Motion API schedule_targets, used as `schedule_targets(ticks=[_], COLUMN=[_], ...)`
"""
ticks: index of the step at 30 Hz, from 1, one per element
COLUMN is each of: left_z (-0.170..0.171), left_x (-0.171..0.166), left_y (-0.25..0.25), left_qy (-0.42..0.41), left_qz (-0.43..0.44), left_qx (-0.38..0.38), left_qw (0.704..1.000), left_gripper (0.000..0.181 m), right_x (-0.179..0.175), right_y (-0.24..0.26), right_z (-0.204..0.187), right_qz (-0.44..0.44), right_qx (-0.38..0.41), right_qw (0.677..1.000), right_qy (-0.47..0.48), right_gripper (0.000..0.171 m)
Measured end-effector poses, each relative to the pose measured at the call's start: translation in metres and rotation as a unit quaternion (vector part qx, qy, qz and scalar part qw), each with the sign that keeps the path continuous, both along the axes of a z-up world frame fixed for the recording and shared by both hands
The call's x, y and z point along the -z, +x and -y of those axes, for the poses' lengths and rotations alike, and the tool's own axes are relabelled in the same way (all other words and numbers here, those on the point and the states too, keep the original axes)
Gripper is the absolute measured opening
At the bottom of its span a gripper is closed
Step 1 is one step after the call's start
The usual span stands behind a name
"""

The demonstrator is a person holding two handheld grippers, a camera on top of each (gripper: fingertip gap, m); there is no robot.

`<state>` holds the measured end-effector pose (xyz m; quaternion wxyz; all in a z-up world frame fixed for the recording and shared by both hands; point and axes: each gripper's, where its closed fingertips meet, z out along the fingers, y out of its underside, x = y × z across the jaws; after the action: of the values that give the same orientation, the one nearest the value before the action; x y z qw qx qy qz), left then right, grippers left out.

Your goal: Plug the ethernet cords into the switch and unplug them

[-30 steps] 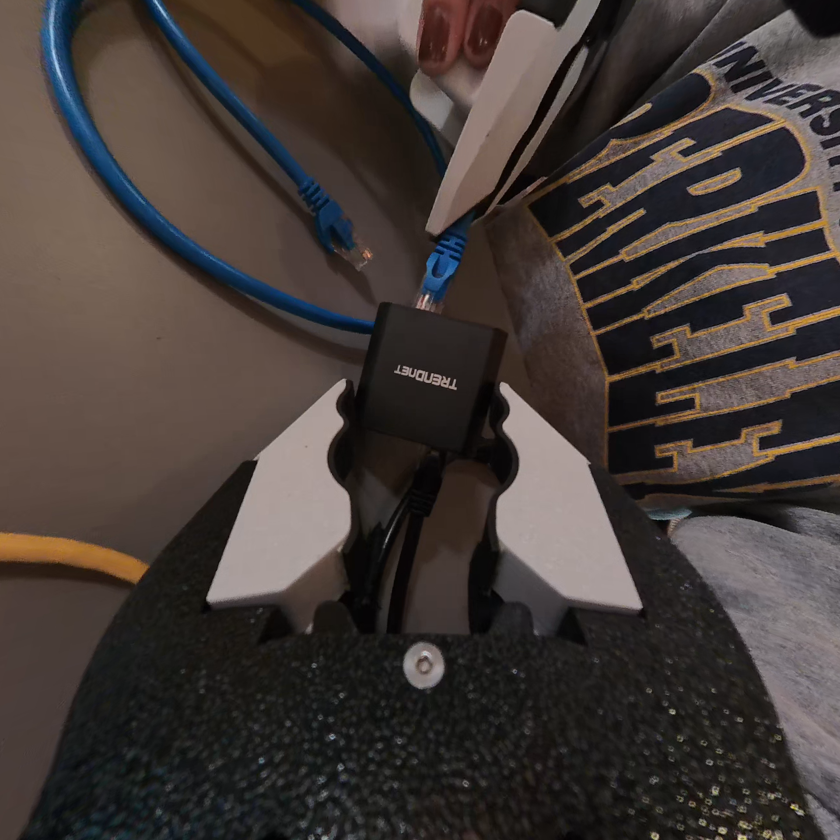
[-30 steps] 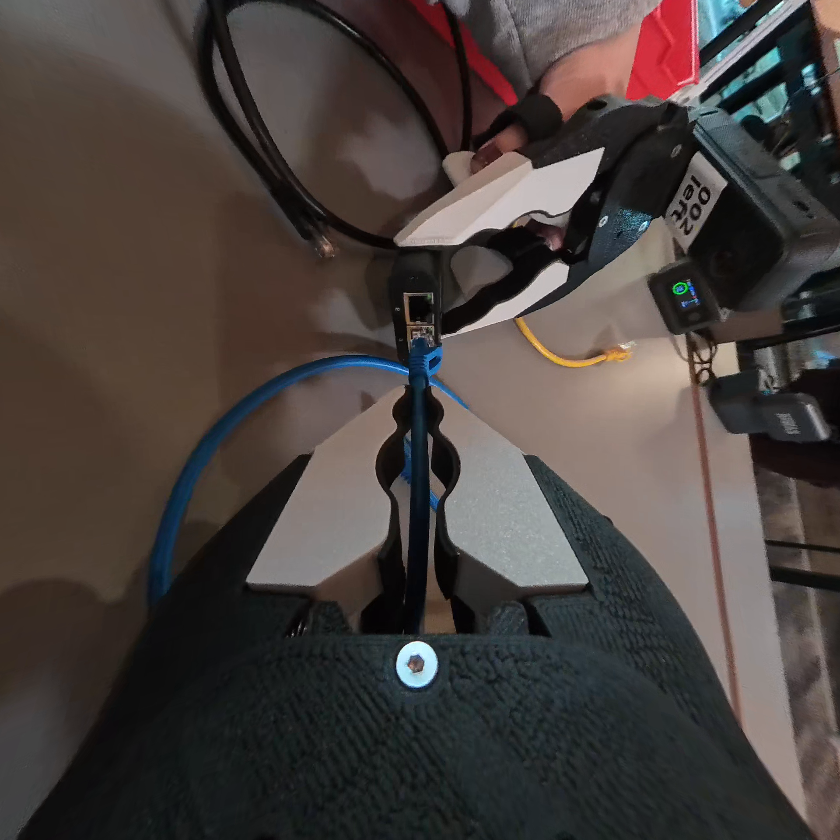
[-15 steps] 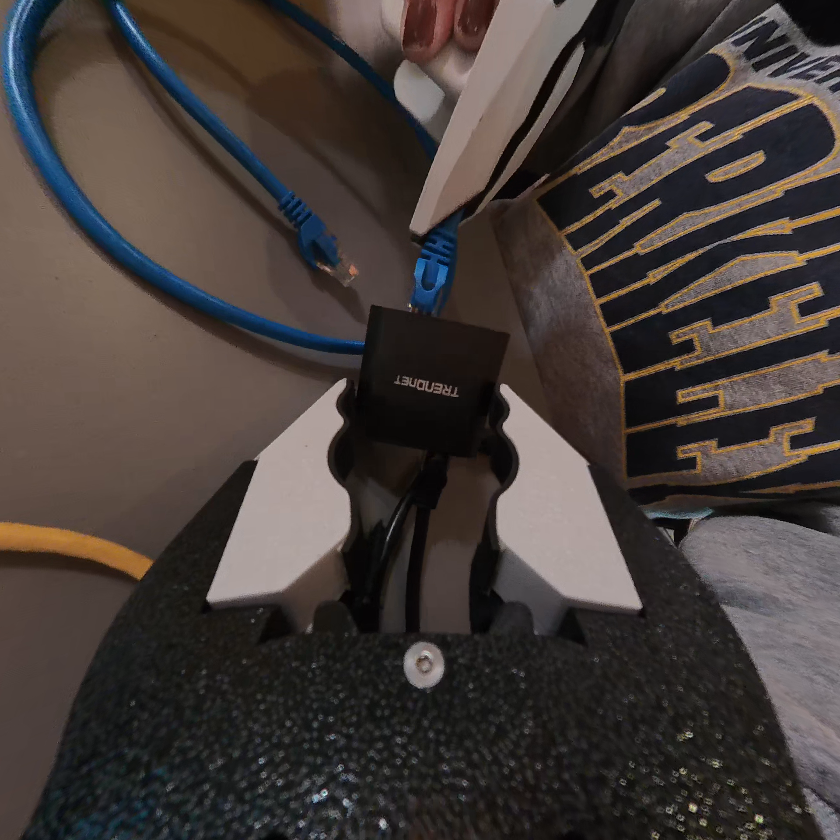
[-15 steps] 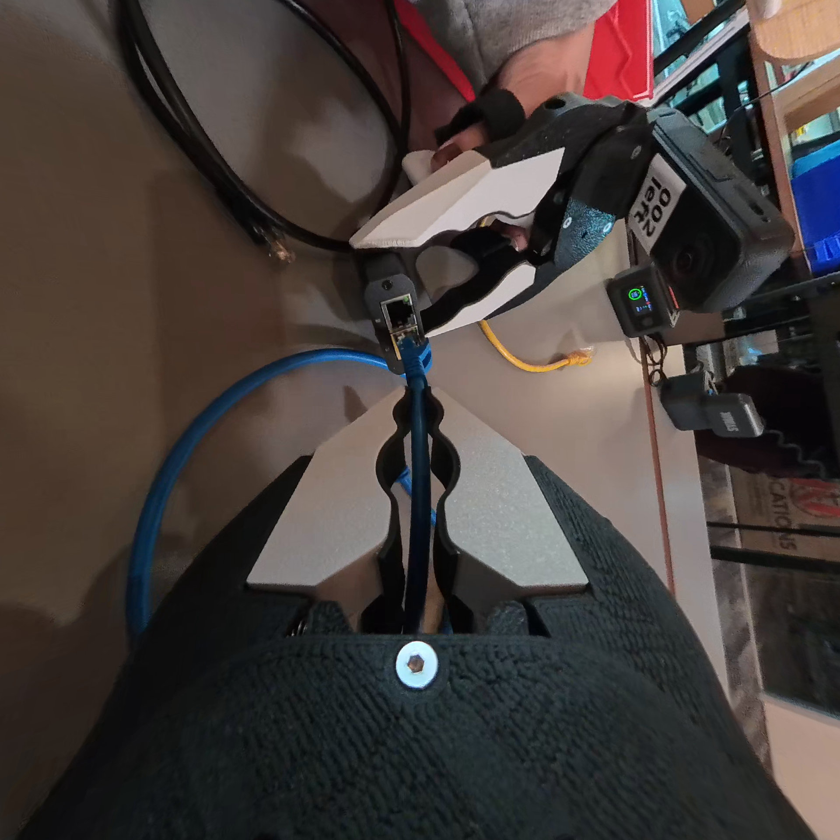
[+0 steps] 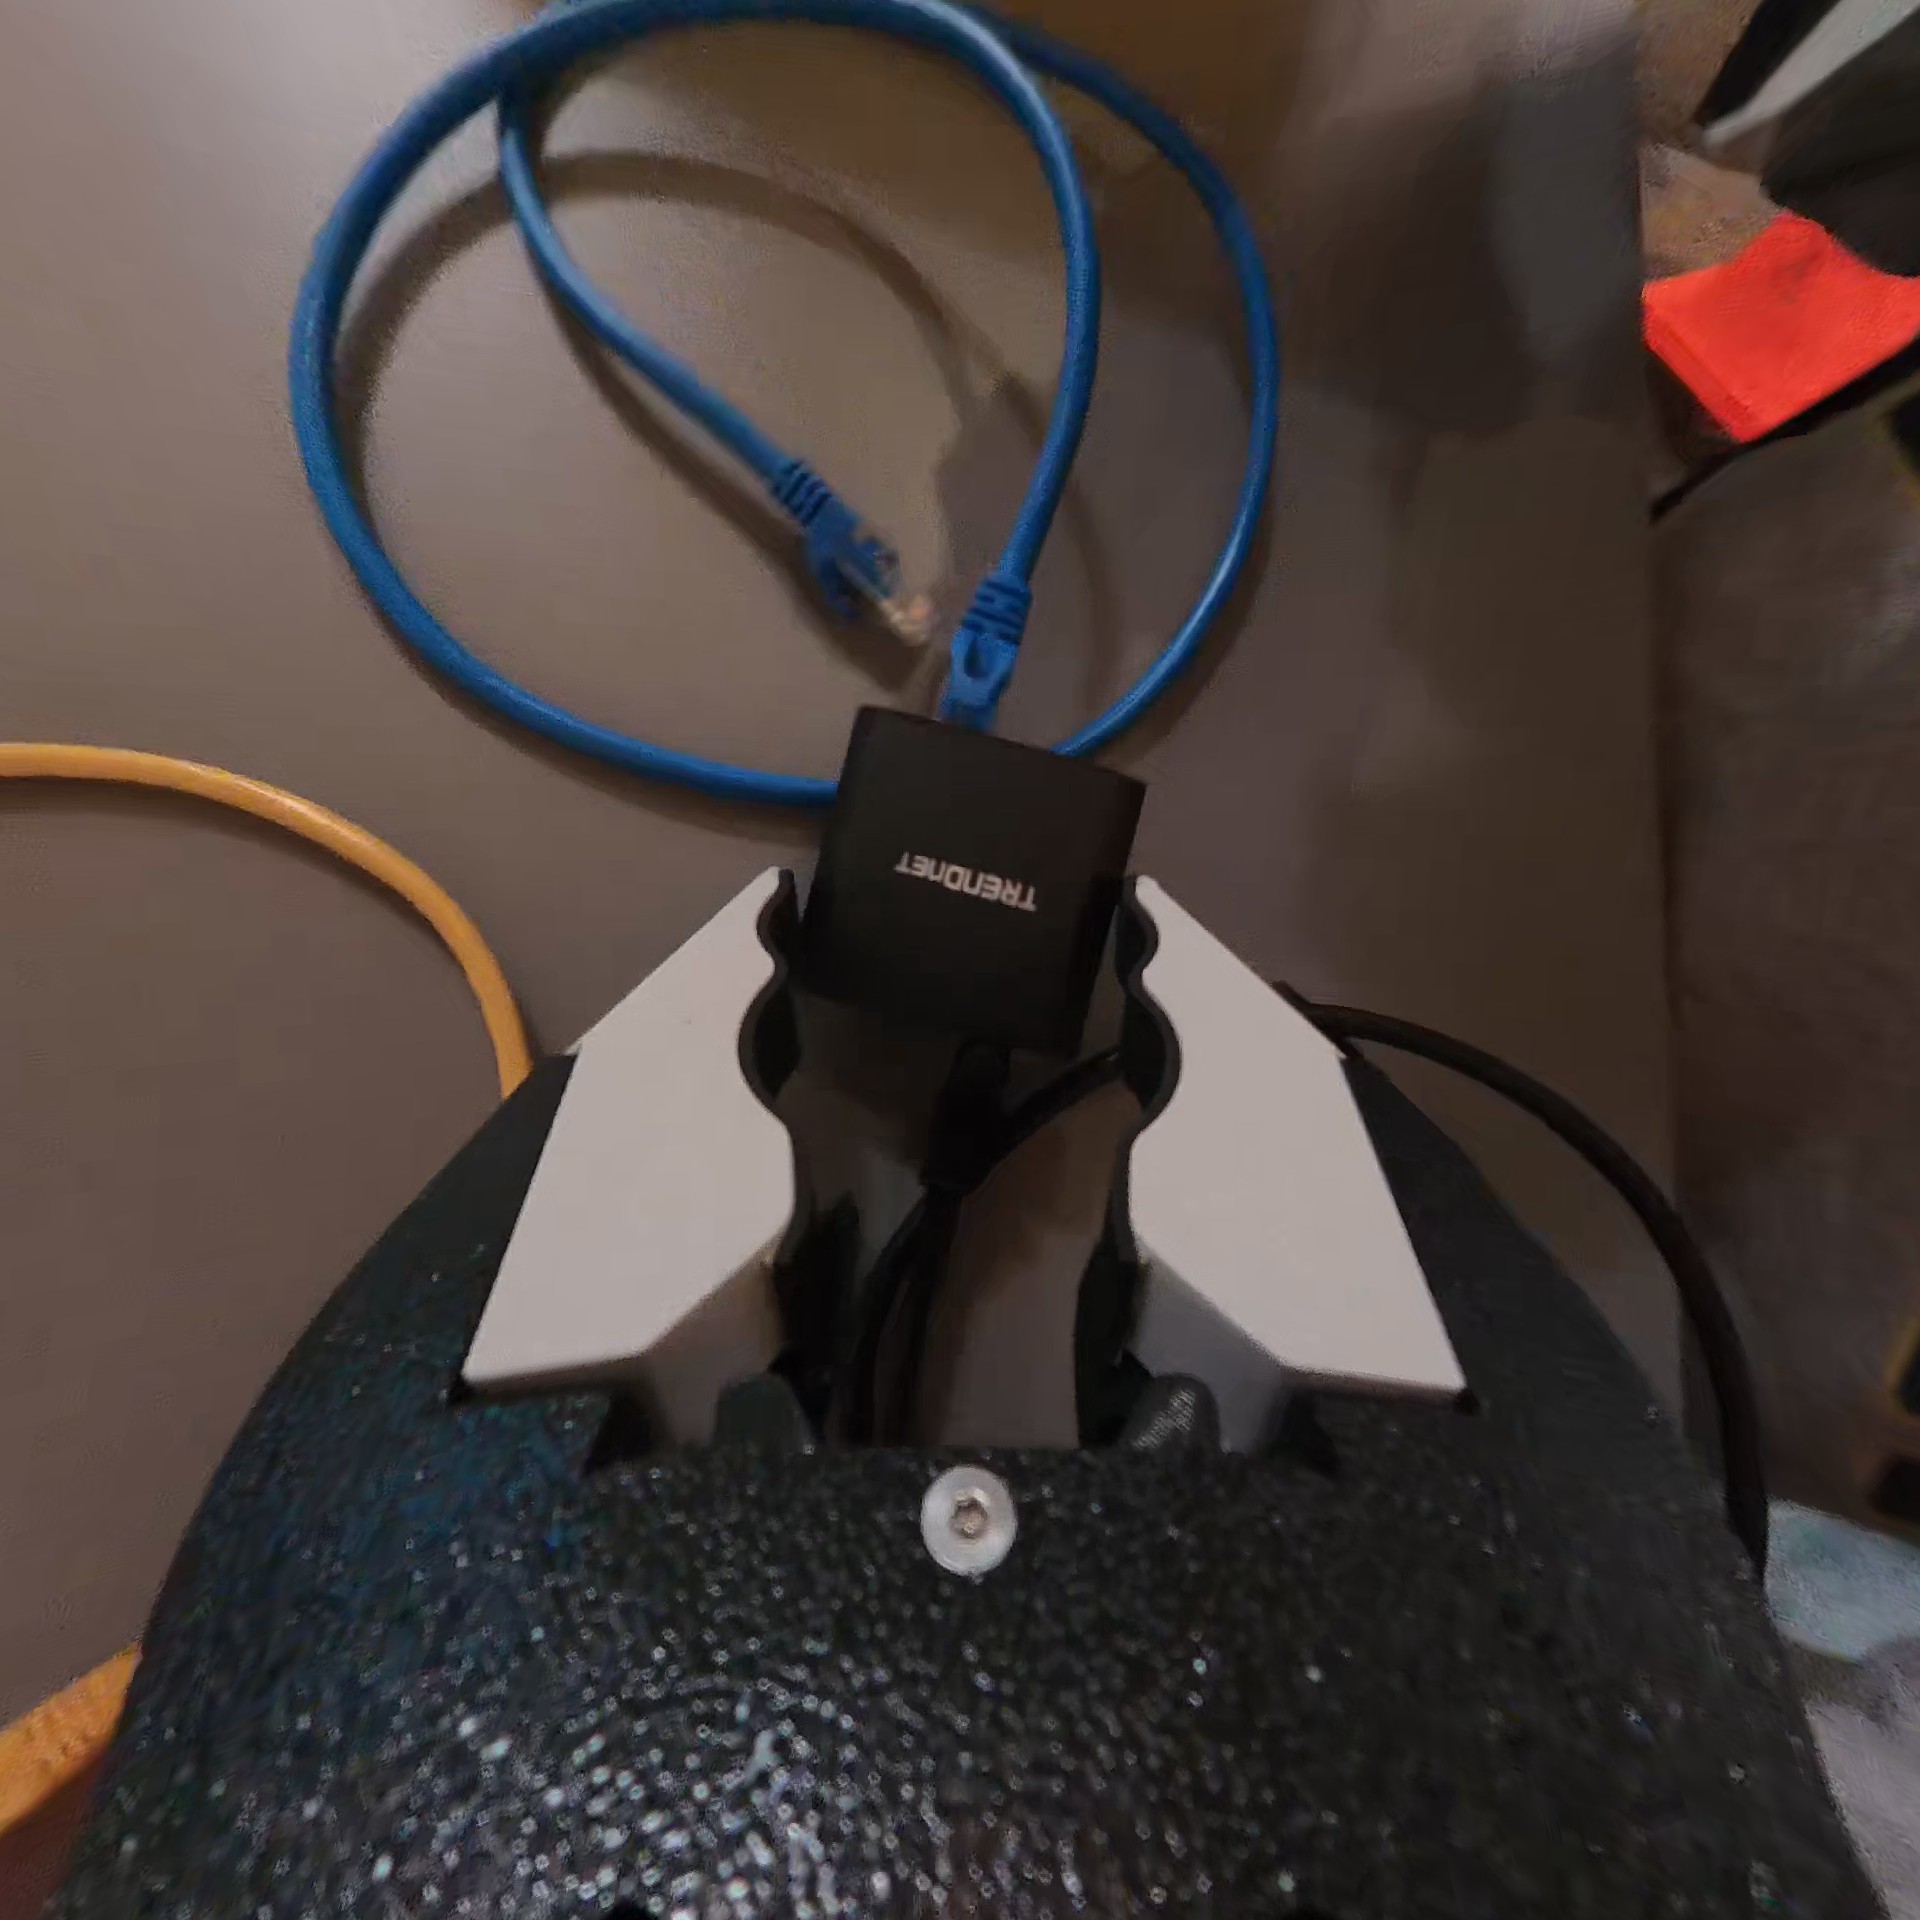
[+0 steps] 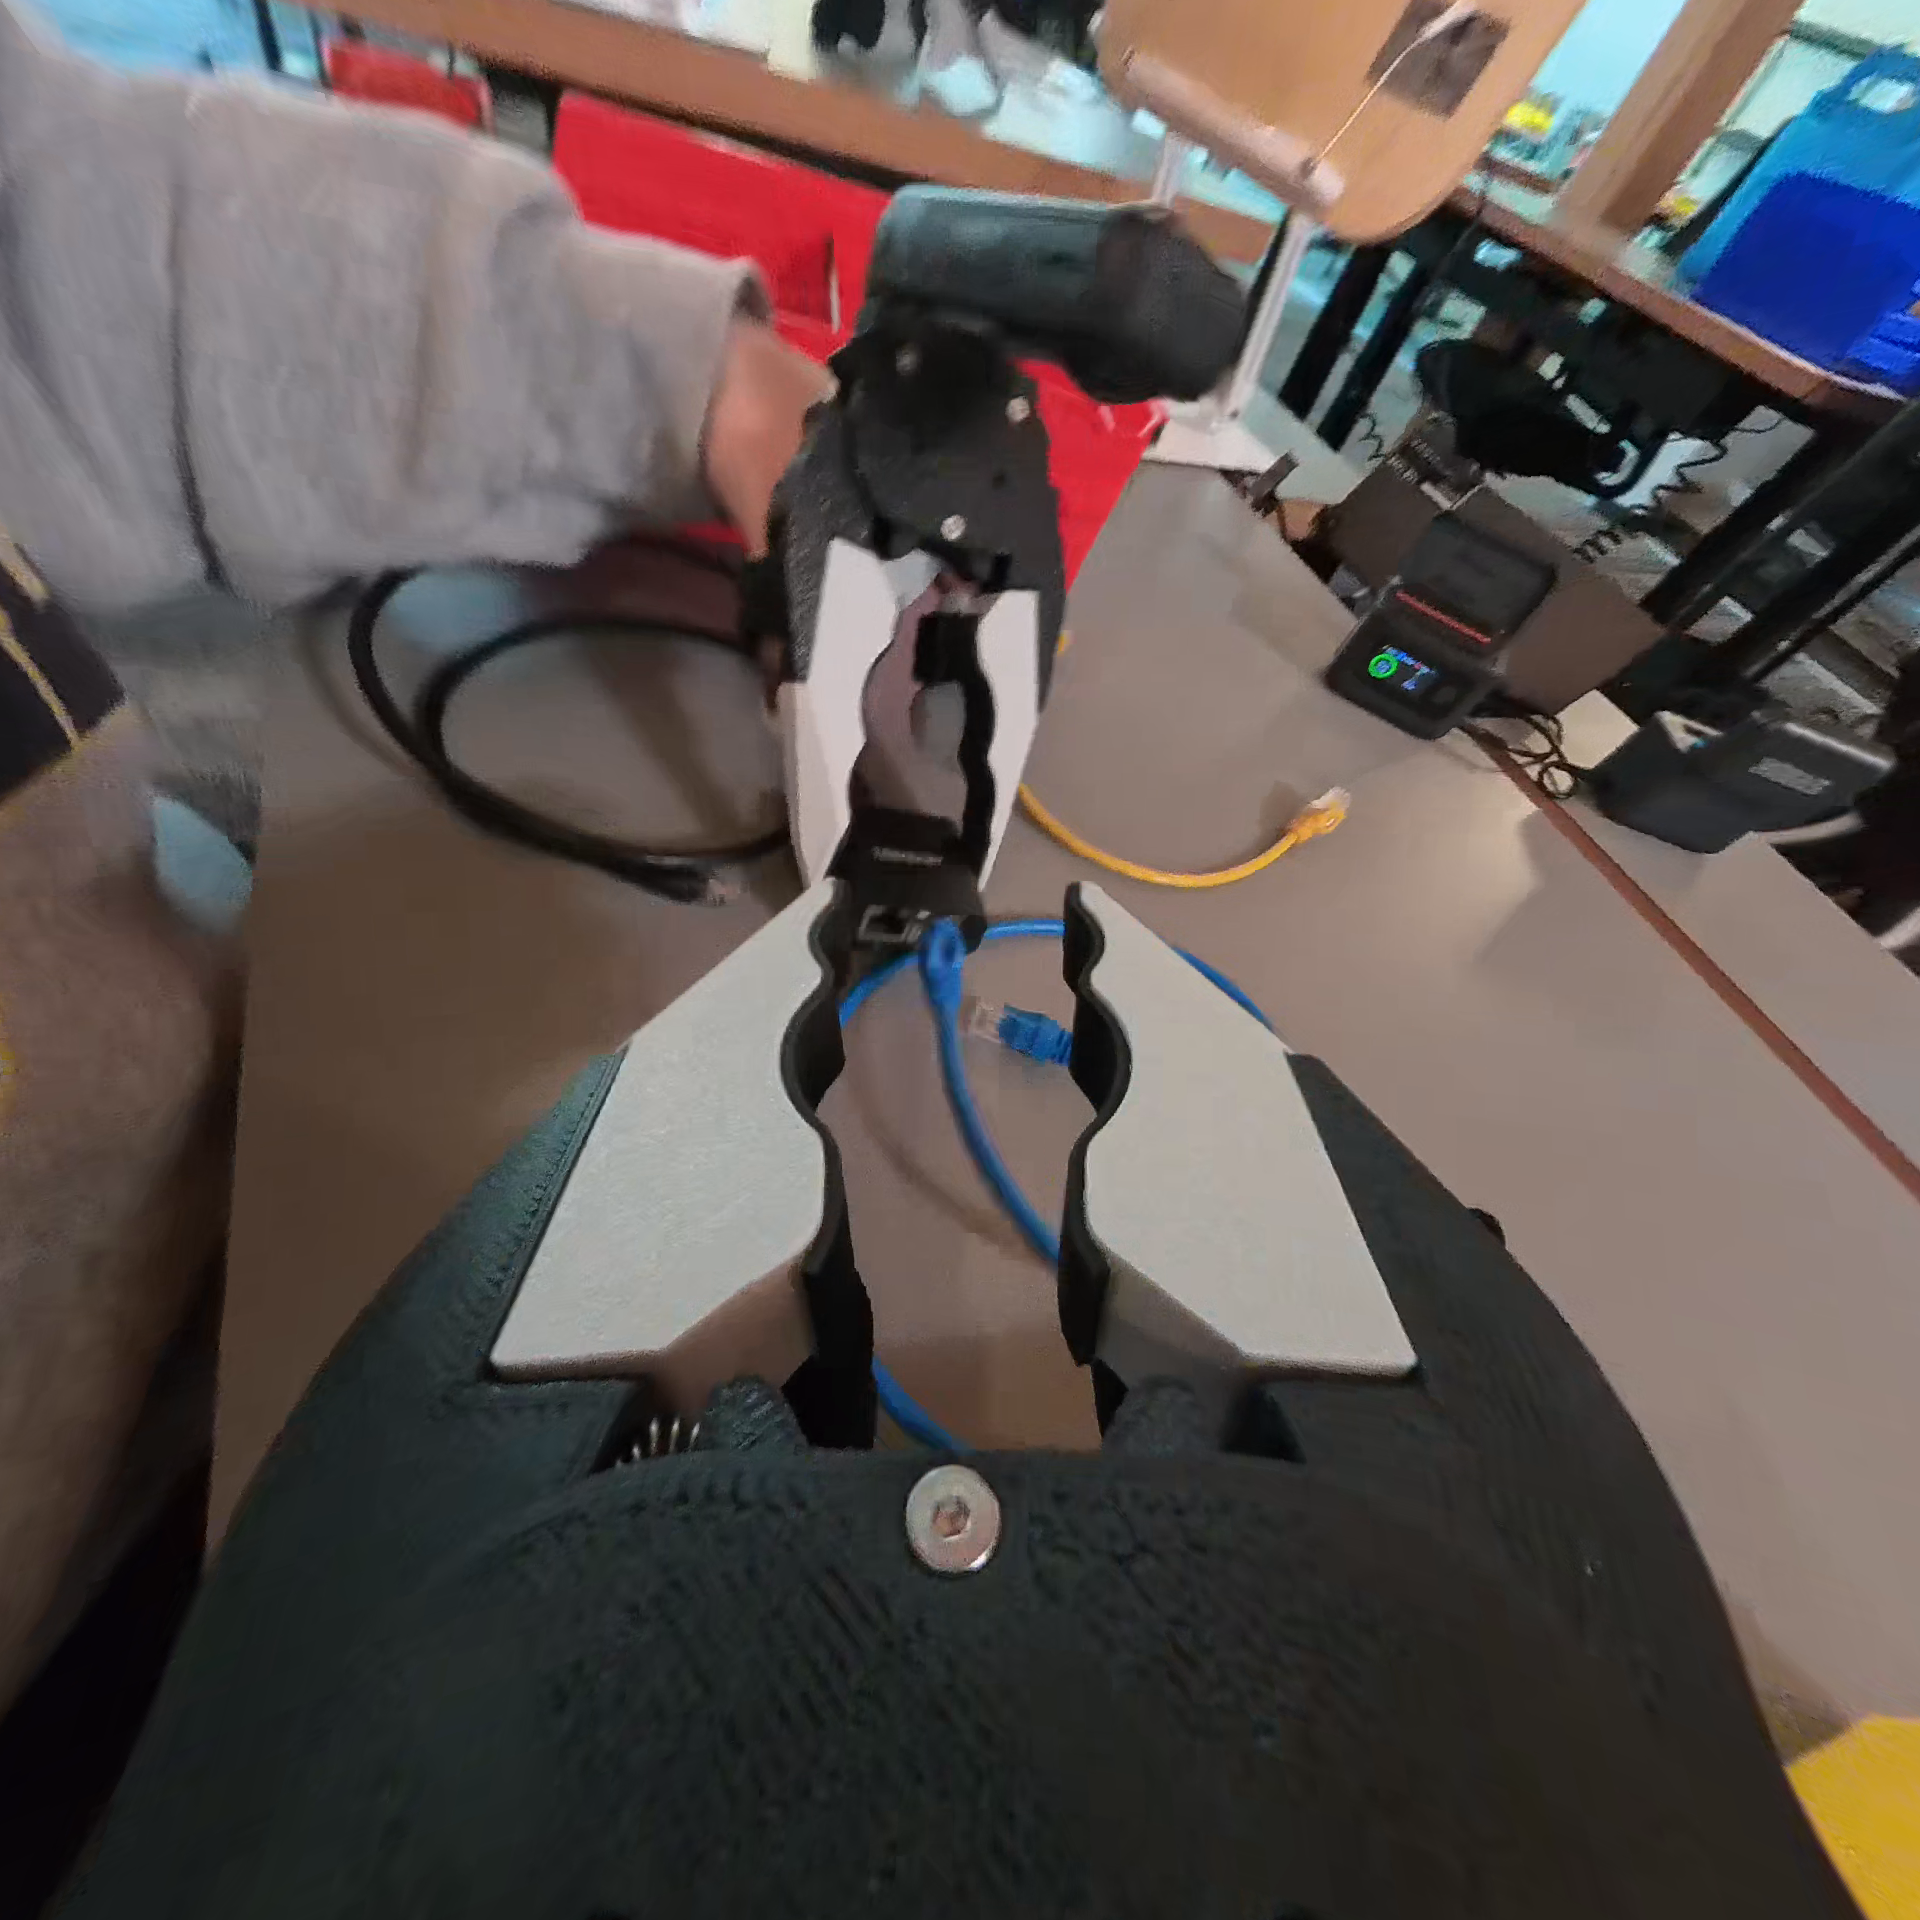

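Now black switch point(image 5: 977, 894), blue cord point(image 5: 987, 634) plugged in

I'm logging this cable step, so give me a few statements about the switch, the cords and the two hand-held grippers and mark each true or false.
1. The left hand-held gripper is shut on the black switch. True.
2. The right hand-held gripper clamps the blue cord. False: its fingers are apart with nothing between them.
3. One end of the blue cord sits in the switch. True, as far as the views show; its other plug lies loose on the table.
4. The yellow cord is plugged into the switch. False: its plug lies free on the table.
5. A black cord lies coiled on the table. True.
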<state>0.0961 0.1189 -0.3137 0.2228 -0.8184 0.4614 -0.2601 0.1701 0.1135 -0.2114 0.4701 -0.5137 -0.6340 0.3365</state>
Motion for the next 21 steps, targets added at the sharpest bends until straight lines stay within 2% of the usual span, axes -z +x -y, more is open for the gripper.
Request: schedule_targets(ticks=[1,5,7,9,11,13,15,18,21], left_z=[0.001,-0.001,-0.026,-0.068,-0.108,-0.141,-0.165,-0.184,-0.195], left_x=[-0.004,-0.04,-0.06,-0.065,-0.054,-0.035,-0.019,-0.002,0.005], left_y=[0.003,0.004,-0.01,-0.039,-0.069,-0.094,-0.101,-0.1,-0.104], left_qy=[0.012,0.072,0.116,0.143,0.121,0.079,0.023,-0.049,-0.049], left_qz=[0.01,0.087,0.114,0.086,0.036,-0.008,0.003,0.022,0.003], left_qx=[-0.009,-0.046,-0.109,-0.217,-0.313,-0.382,-0.415,-0.444,-0.458], left_qw=[1.0,0.993,0.981,0.962,0.941,0.921,0.909,0.894,0.887], left_gripper=[0.058,0.059,0.06,0.055,0.046,0.045,0.047,0.05,0.041], right_x=[-0.004,-0.011,-0.01,-0.012,-0.01,-0.008,-0.006,-0.003,0.0], right_y=[0.0,0.0,0.0,-0.004,-0.011,-0.016,-0.018,-0.018,-0.017], right_z=[-0.001,-0.013,-0.026,-0.031,-0.028,-0.024,-0.019,-0.013,-0.011], right_qz=[-0.009,-0.035,-0.036,-0.049,-0.05,-0.044,-0.038,-0.027,-0.02], right_qx=[0.006,0.05,0.087,0.107,0.107,0.103,0.1,0.097,0.097], right_qw=[1.0,0.998,0.996,0.993,0.993,0.994,0.994,0.995,0.995], right_qy=[-0.007,-0.007,0.001,-0.005,-0.019,-0.015,-0.005,0.012,0.02], right_gripper=[0.04,0.038,0.038,0.037,0.036,0.036,0.035,0.035,0.034])
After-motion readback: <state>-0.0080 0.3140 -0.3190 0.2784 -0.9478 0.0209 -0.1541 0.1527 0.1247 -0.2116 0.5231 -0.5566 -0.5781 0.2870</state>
